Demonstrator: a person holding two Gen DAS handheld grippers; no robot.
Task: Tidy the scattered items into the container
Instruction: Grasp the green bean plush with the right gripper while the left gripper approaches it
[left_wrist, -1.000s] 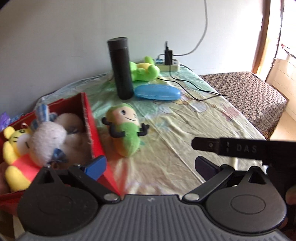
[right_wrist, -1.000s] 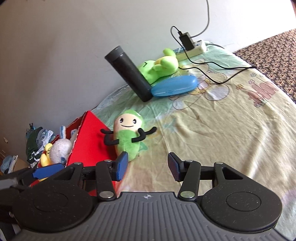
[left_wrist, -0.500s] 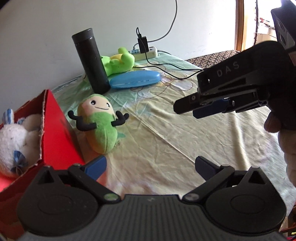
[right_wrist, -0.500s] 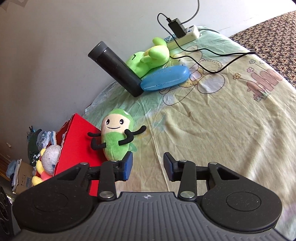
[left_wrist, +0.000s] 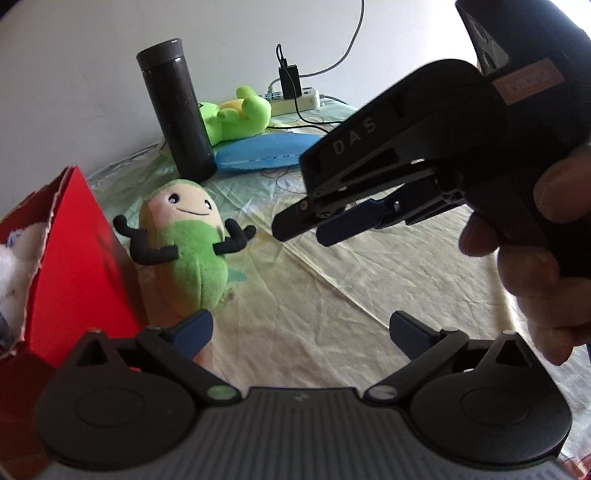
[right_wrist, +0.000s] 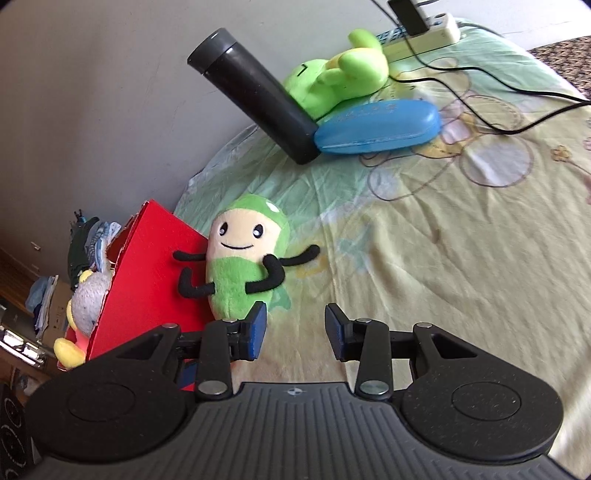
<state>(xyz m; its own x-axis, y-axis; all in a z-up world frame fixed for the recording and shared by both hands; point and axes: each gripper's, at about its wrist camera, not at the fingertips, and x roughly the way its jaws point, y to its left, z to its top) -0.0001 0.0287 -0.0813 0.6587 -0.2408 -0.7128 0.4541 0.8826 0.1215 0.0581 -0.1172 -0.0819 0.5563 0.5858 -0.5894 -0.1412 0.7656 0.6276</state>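
A green and cream bean plush (left_wrist: 186, 240) (right_wrist: 242, 264) with black arms lies against the red box (left_wrist: 79, 258) (right_wrist: 151, 277). The box holds several plush toys (right_wrist: 88, 299). My left gripper (left_wrist: 301, 332) is open and empty, low over the bedsheet just right of the plush. My right gripper (right_wrist: 295, 332) is open and empty, its left finger (right_wrist: 255, 332) close to the plush's lower end. In the left wrist view the right gripper (left_wrist: 317, 225) hovers to the plush's right. A green frog plush (left_wrist: 236, 118) (right_wrist: 340, 81) lies far back.
A black flask (left_wrist: 175, 110) (right_wrist: 258, 96) stands behind the bean plush. A blue case (left_wrist: 266, 155) (right_wrist: 380, 127) lies beside it. A power strip (left_wrist: 295, 101) (right_wrist: 421, 35) with a charger and black cables (right_wrist: 498, 92) sits at the back. A wall runs behind the bed.
The right gripper has come in lower and closer to the bean plush. The left gripper has swung right, off the box. Both stay open.
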